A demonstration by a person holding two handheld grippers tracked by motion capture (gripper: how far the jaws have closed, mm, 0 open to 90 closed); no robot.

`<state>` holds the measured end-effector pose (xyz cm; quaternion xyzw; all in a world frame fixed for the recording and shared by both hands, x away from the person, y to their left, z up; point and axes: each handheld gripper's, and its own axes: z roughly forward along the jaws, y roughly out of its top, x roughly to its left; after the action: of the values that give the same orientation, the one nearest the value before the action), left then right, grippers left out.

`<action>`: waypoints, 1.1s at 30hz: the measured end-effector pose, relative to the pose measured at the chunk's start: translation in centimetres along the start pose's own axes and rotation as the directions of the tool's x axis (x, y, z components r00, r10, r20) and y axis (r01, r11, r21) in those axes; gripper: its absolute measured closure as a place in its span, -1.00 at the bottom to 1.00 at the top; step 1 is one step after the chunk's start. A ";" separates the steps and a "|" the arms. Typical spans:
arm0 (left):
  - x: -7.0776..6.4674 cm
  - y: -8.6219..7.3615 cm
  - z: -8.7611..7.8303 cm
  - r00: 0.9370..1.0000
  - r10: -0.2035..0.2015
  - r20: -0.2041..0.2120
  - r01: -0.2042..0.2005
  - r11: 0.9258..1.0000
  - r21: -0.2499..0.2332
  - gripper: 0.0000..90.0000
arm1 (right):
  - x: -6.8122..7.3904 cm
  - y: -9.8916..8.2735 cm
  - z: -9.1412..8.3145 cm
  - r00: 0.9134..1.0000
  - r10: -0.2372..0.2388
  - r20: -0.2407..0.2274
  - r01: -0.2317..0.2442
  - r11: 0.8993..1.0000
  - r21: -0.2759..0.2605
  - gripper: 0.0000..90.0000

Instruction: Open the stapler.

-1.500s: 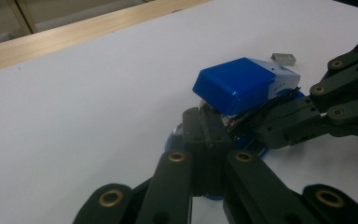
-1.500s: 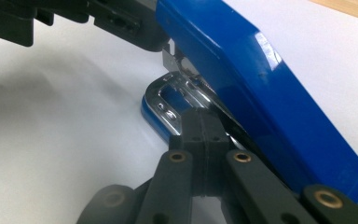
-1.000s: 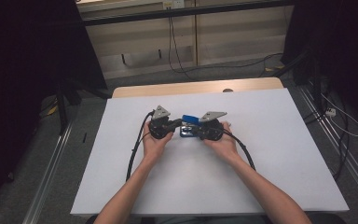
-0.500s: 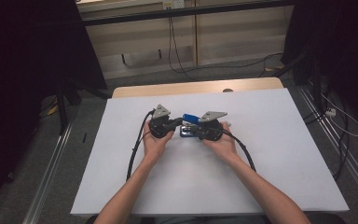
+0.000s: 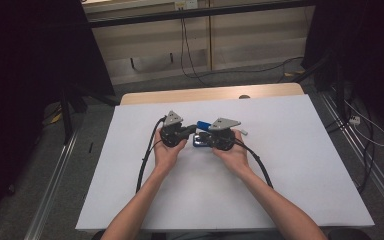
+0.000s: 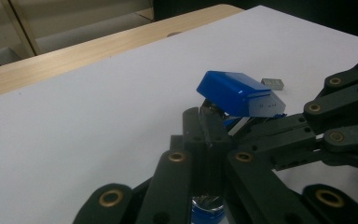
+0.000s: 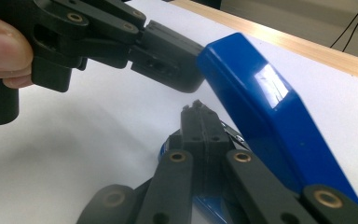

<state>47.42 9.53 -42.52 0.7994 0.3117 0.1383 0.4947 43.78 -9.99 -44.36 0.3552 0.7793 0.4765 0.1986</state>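
A blue stapler [image 5: 203, 124] lies mid-table with its top cover [image 6: 237, 92] swung up off the base [image 5: 198, 143]. My left gripper [image 5: 194, 128] is shut, and its closed tips [image 6: 204, 122] rest against the raised cover's end. In the right gripper view that same left gripper [image 7: 168, 58] butts against the blue cover [image 7: 265, 112]. My right gripper [image 7: 197, 111] is also shut, its jaws lying over the stapler's base beside the cover. I cannot see anything pinched between either pair of jaws. A small grey block of staples [image 6: 272, 83] lies on the sheet just beyond.
A white sheet [image 5: 280, 165] covers the table, with a bare wooden strip [image 5: 210, 93] along the far edge. Black cables [image 5: 147, 155] trail from both grippers toward the person. Cables run over the floor on the right [image 5: 365, 135].
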 end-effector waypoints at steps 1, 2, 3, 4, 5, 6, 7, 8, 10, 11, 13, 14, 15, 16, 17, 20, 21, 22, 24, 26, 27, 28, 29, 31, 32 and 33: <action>0.0 0.0 0.0 1.000 -0.001 -0.001 0.001 1.000 -0.001 1.00 | 0.1 0.0 0.1 1.000 -0.005 0.009 0.005 1.000 0.001 1.00; 0.0 0.0 0.0 1.000 0.000 0.000 0.000 1.000 0.000 1.00 | 0.1 0.0 0.2 1.000 -0.003 0.012 0.003 1.000 -0.001 1.00; -0.1 0.0 0.0 1.000 0.001 -0.001 -0.001 1.000 0.000 1.00 | 0.1 0.0 0.3 1.000 0.000 0.019 0.000 1.000 -0.002 1.00; -0.1 0.0 0.0 1.000 0.009 -0.006 -0.009 1.000 0.003 1.00 | 0.1 0.0 0.3 1.000 -0.001 0.024 0.001 1.000 -0.001 1.00; -0.1 0.0 0.0 1.000 0.016 -0.011 -0.016 1.000 0.006 1.00 | 0.2 0.0 0.4 1.000 -0.002 0.028 0.002 1.000 0.000 1.00; -0.1 0.0 0.0 1.000 0.016 -0.012 -0.015 1.000 0.007 1.00 | 0.2 0.0 0.5 0.999 -0.001 0.032 0.001 1.000 0.003 1.00; -0.1 0.0 0.0 1.000 0.014 -0.011 -0.014 1.000 0.005 1.00 | 0.3 0.0 0.6 0.999 -0.004 0.038 0.004 1.000 0.005 1.00; -0.1 0.0 0.0 1.000 0.014 -0.010 -0.014 1.000 0.005 1.00 | 0.3 -0.1 0.6 0.999 -0.006 0.042 0.006 1.000 0.004 1.00; -0.1 0.0 0.0 1.000 0.013 -0.010 -0.013 1.000 0.003 1.00 | 0.4 -0.1 0.8 0.999 -0.007 0.050 0.007 1.000 0.003 1.00; -0.1 0.0 0.0 1.000 0.013 -0.011 -0.013 1.000 0.005 1.00 | 0.4 -0.1 0.8 0.999 -0.006 0.053 0.006 1.000 0.004 1.00; -0.1 0.0 0.0 1.000 0.012 -0.006 -0.012 1.000 0.005 1.00 | 0.4 -0.1 0.9 0.998 -0.013 0.068 0.013 1.000 0.003 1.00; -0.1 0.0 0.0 1.000 0.015 -0.006 -0.015 1.000 0.005 1.00 | 0.4 -0.1 0.9 0.997 -0.015 0.080 0.015 1.000 -0.003 1.00; -0.1 0.0 -0.1 1.000 0.011 -0.004 -0.011 1.000 0.002 1.00 | 0.4 -0.1 0.9 0.996 -0.011 0.084 0.012 1.000 -0.006 1.00; -0.1 0.0 -0.1 1.000 0.011 -0.003 -0.011 1.000 0.003 1.00 | 0.4 -0.1 0.9 0.996 -0.012 0.089 0.012 1.000 -0.009 1.00; -0.1 0.0 0.0 1.000 0.009 -0.003 -0.009 1.000 0.001 1.00 | 0.4 -0.2 0.9 0.996 -0.013 0.092 0.015 1.000 -0.011 1.00; 0.2 -0.2 0.0 1.000 -0.012 -0.016 0.012 1.000 0.007 1.00 | 0.5 -0.2 1.0 0.996 -0.012 0.091 0.013 1.000 -0.007 1.00; 0.3 -0.3 0.0 1.000 -0.027 -0.011 0.027 1.000 0.004 1.00 | 0.5 -0.3 1.0 0.996 -0.011 0.092 0.012 1.000 -0.007 1.00; 0.4 -0.3 0.0 1.000 -0.024 -0.014 0.024 1.000 0.010 1.00 | 0.5 -0.3 1.0 0.996 -0.009 0.091 0.010 1.000 -0.010 1.00; 0.5 -0.4 0.0 1.000 -0.017 -0.016 0.017 1.000 0.015 1.00 | 0.6 -0.3 1.0 0.996 -0.009 0.091 0.010 1.000 -0.009 1.00; 0.4 -0.4 0.1 1.000 -0.007 -0.012 0.007 1.000 0.017 1.00 | 0.6 -0.3 1.0 0.996 -0.009 0.091 0.010 1.000 -0.009 1.00; 0.4 -0.4 0.2 1.000 -0.003 -0.009 0.003 1.000 0.019 1.00 | 0.5 -0.3 1.0 0.996 -0.007 0.090 0.008 1.000 -0.011 1.00; 0.3 -0.5 0.3 1.000 -0.002 -0.003 0.002 1.000 0.023 1.00 | 0.5 -0.3 1.0 0.996 -0.007 0.091 0.008 1.000 -0.011 1.00; 0.2 -0.5 0.4 1.000 0.000 -0.003 0.000 1.000 0.027 1.00 | 0.5 -0.2 1.0 0.996 -0.007 0.090 0.008 1.000 -0.010 1.00; 0.2 -0.7 0.6 1.000 -0.008 0.004 0.008 0.999 0.032 1.00 | 0.5 -0.2 1.0 0.996 -0.007 0.091 0.007 1.000 -0.009 1.00; 0.2 -0.8 0.7 1.000 -0.009 0.003 0.009 0.999 0.037 1.00 | 0.5 -0.2 0.9 0.996 -0.006 0.091 0.007 1.000 -0.009 1.00; 0.3 -0.8 0.7 1.000 -0.007 0.001 0.007 0.999 0.038 1.00 | 0.5 -0.2 0.9 0.996 -0.006 0.093 0.007 1.000 -0.010 1.00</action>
<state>47.77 9.46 -43.60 0.8075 0.3169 0.1299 0.4802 43.96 -9.12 -44.95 0.3734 0.7679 0.4629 0.2380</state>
